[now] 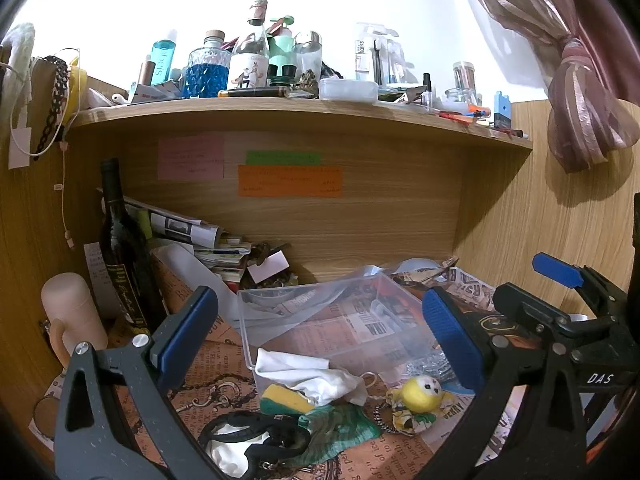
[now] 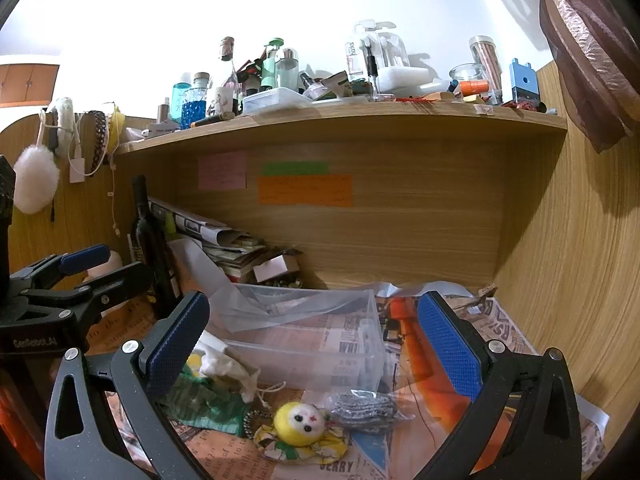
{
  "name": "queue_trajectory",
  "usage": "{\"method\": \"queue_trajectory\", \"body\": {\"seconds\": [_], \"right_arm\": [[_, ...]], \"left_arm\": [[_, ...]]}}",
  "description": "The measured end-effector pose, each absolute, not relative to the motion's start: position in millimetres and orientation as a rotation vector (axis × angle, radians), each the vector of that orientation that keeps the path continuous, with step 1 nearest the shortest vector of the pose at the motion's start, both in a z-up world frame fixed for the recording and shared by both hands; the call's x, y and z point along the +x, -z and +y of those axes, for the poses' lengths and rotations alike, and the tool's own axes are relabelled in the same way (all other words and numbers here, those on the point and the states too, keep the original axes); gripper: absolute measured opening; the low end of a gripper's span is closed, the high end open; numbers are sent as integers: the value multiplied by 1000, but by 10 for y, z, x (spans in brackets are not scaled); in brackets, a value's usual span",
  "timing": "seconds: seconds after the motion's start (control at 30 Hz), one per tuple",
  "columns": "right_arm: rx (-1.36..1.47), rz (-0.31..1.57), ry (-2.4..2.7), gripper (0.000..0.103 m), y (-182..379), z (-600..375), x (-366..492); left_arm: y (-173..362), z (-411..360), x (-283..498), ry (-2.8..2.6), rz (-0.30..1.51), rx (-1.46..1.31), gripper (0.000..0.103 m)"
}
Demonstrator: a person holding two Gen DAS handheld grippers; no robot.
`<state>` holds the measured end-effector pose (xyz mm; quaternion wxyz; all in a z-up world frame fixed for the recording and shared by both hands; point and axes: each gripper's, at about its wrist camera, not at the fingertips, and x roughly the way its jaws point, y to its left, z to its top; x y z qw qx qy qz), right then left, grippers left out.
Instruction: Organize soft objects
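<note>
Yellow doll (image 2: 300, 426) lies face-up on the bench (image 2: 416, 392), just in front of the clear bin (image 2: 304, 336), whose long axis we see running left-right. Left gripper (image 1: 320, 336) and right gripper (image 2: 316, 340) both hang released, holding nothing, above the pile.

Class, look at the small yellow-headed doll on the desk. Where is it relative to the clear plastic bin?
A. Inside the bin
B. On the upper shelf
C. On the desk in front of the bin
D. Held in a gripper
C: the doll lies on the newspaper-covered desk, outside the bin, nearer the cameras.
</note>
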<state>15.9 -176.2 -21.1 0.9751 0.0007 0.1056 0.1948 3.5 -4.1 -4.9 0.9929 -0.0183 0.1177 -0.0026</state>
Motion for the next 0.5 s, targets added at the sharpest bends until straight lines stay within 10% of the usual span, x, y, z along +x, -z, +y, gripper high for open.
{"method": "queue_trajectory", "body": {"seconds": [0.5], "right_arm": [[-2, 206, -391, 103, 210, -1761, 147]], "left_arm": [[62, -55, 36, 6, 238, -43, 103]]}}
